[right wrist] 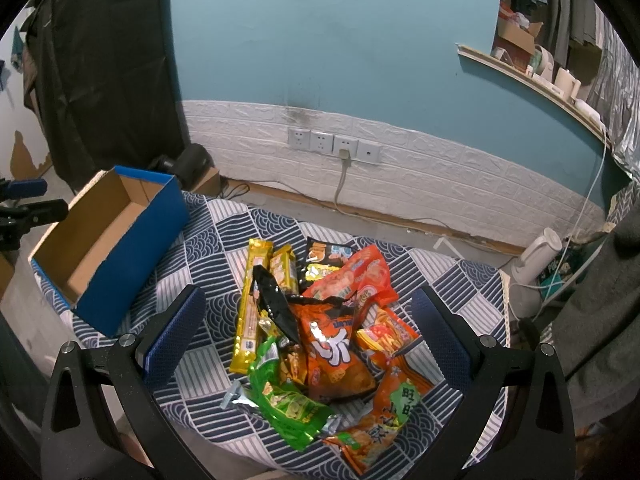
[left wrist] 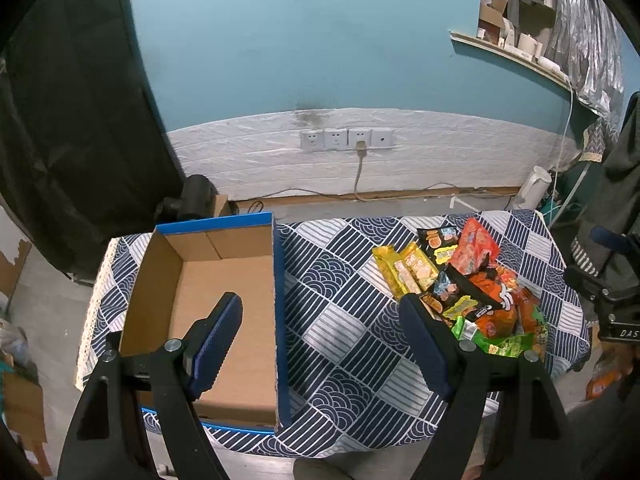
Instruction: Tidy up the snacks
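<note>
Two grippers: both held above the table, jaws spread wide, nothing between the pads.
Right gripper [right wrist: 306, 328]: hung directly over the snack pile [right wrist: 320, 332], heap framed between its fingers, so judged the nearer hand for a first pick.
Left gripper [left wrist: 320, 340]: sat over bare tablecloth [left wrist: 344, 280] between box and heap; left finger crossed the box mouth, right finger overlapped the near edge of the pile.
Snack pile: lay on the right part of the table, well apart from the box, packets overlapping and crossing each other.
Yellow stick pack [right wrist: 250, 308]: lay at the left edge of the heap, long axis running away from the right wrist camera, roughly parallel to the fingers; probably called for jaws closing across its narrow width.
Orange chip bag [right wrist: 334, 352]: sat in the middle of the heap, partly under a black packet [right wrist: 276, 304].
Green packet [right wrist: 288, 404]: lay nearest the right gripper, at the front of the pile.
Cardboard box [left wrist: 224, 280]: blue outside, brown inside, open at the top, stood on the left end of the table; held nothing.
Direction of travel: box lay to the left of the heap, so any carry judged to run leftward across the cloth.
Progress: no snack yet in the box; sorting judged not begun.
</note>
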The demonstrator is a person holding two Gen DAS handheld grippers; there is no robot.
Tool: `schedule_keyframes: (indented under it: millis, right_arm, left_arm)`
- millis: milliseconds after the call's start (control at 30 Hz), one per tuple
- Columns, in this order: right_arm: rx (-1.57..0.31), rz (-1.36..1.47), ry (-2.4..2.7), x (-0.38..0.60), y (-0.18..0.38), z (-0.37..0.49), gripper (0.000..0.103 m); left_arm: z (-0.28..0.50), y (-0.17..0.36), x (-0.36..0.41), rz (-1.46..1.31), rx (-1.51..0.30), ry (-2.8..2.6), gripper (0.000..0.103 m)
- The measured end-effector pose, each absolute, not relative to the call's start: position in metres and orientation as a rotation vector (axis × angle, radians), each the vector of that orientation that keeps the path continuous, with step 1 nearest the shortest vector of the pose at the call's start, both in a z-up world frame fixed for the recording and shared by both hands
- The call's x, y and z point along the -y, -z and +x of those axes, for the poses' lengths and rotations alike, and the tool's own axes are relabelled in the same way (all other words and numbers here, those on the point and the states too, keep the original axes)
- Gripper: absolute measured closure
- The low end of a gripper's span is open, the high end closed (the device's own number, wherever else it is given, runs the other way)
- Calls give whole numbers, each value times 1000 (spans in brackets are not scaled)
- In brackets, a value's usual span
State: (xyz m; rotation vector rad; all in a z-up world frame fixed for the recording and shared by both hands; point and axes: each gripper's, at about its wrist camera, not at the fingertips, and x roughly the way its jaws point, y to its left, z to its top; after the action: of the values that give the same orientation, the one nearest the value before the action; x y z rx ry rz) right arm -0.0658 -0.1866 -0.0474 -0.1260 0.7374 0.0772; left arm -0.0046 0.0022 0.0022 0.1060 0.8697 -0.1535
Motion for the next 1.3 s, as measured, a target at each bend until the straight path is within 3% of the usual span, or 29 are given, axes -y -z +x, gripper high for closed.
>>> schedule_keyframes:
  millis: [967,1300]
  right_arm:
    - [-752,-124,-43,203,46,-67,2]
    - [-803,-102,46,234,63,-61,2]
  left_arm:
    - [-5,5,14,119,-876,185,21]
    - [16,35,34,98,-985,227,21]
